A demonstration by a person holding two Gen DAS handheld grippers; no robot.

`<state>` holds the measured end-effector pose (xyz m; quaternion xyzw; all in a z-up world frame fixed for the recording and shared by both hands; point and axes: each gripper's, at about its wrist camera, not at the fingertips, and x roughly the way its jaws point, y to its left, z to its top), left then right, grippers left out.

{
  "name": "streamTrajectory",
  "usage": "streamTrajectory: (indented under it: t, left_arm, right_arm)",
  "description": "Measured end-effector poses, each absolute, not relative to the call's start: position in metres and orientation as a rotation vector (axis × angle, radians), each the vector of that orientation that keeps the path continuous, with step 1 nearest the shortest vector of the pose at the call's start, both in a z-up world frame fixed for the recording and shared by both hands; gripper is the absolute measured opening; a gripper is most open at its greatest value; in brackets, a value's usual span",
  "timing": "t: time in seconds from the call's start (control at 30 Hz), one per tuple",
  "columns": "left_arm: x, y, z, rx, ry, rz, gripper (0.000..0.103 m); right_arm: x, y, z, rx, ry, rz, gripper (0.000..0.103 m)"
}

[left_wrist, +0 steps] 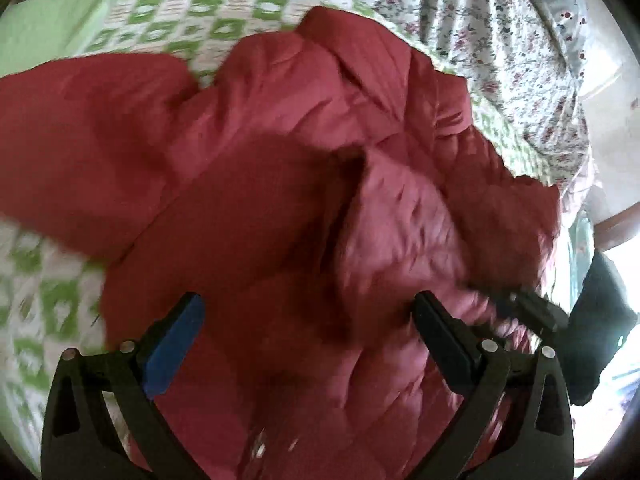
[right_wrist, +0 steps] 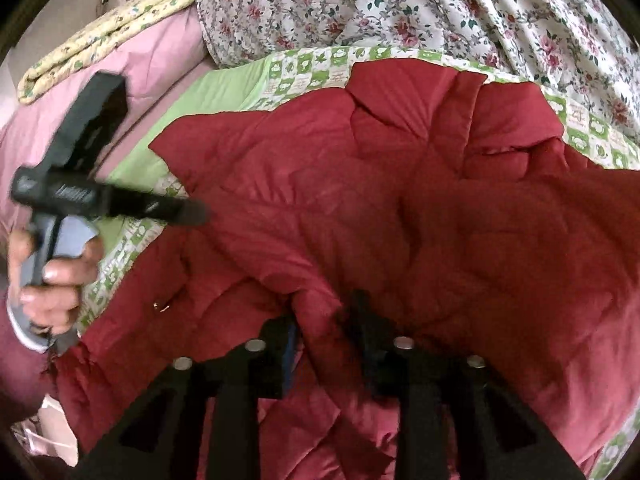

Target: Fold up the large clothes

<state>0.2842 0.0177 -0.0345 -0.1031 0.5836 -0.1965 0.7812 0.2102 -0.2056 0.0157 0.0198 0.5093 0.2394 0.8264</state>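
Note:
A large dark red quilted jacket (left_wrist: 280,152) lies crumpled on a bed, and it also fills the right wrist view (right_wrist: 400,200). My left gripper (left_wrist: 308,300) hovers over it, jaws wide open with nothing between them. From the right wrist view the left gripper (right_wrist: 188,214) shows side-on at the left, held by a hand (right_wrist: 52,280). My right gripper (right_wrist: 322,316) sits low at the jacket's near edge. A raised fold of red fabric stands between its partly open jaws, and the pads do not clearly press on it. The right gripper (left_wrist: 528,308) appears blurred in the left wrist view.
The bed carries a green-and-white checked sheet (left_wrist: 192,12). A floral quilt (right_wrist: 440,8) is bunched along the far side. A pink blanket (right_wrist: 132,64) and a folded yellow floral one (right_wrist: 100,36) lie at the far left. The bed's edge runs along the right (left_wrist: 568,168).

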Motion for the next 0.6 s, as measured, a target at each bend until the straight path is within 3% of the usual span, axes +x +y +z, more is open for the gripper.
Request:
streamTrajectory:
  t: [0.07,0.13,0.17,0.3,0.6]
  left_arm:
    - [0.294,0.006,-0.038,-0.182,1.263,-0.420,0.083]
    - [0.297,-0.006,-0.043,-0.150,1.270,-0.436,0.039]
    - [0.297,-0.011,-0.045,-0.152,1.275,-0.462,0.028]
    - [0.285,-0.004,-0.033,-0.071,1.195,-0.421,0.013]
    - [0.268,0.036,-0.024,0.064,1.086,-0.245,0.013]
  right_arm:
    - [0.208,-0.206,0.015,0.042,1.087,0.508,0.050]
    - [0.207,-0.205,0.016,0.048,1.086,0.508,0.053]
    - [0.206,-0.207,0.017,0.055,1.084,0.507,0.053]
    - [0.200,-0.217,0.029,0.086,1.072,0.494,0.055]
    - [0.201,-0.298,0.073,0.201,0.890,0.233,0.057]
